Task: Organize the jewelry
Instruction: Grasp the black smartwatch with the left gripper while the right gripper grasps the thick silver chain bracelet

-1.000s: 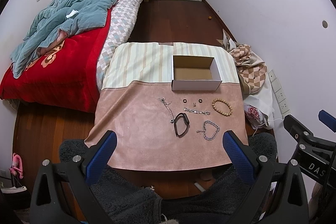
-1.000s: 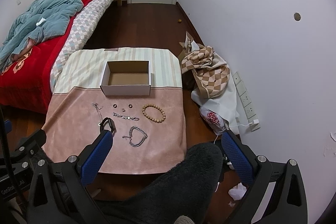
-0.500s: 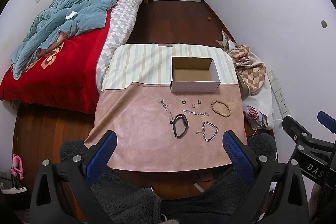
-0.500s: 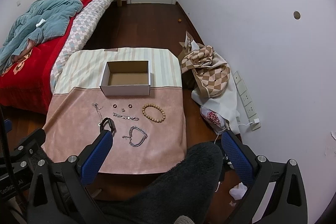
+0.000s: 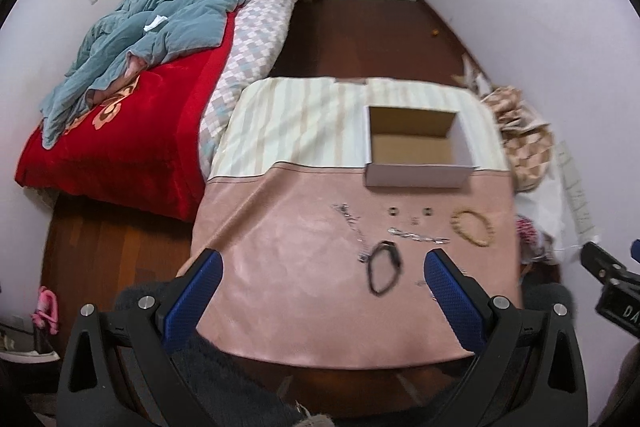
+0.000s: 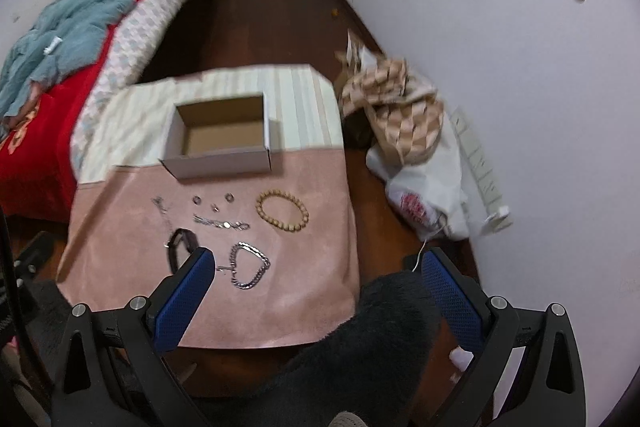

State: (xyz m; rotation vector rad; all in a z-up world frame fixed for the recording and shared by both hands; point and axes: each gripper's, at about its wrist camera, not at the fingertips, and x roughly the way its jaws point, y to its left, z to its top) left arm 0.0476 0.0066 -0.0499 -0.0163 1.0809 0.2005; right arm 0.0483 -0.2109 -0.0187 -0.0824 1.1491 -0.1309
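I'm at the very start of the sorting: every piece lies on the pink cloth (image 6: 304, 291), none yet in the open cardboard box (image 6: 224, 143) at upper centre. My left gripper (image 5: 322, 277) and right gripper (image 6: 316, 277) both hang spread wide, holding nothing. Next, I judge, I lower onto the silver chain bracelet (image 6: 249, 265) at lower centre, pinching one thin link cleanly.

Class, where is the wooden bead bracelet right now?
In the right wrist view, the wooden bead bracelet lies on the pink cloth, right of the silver chain, near the box.
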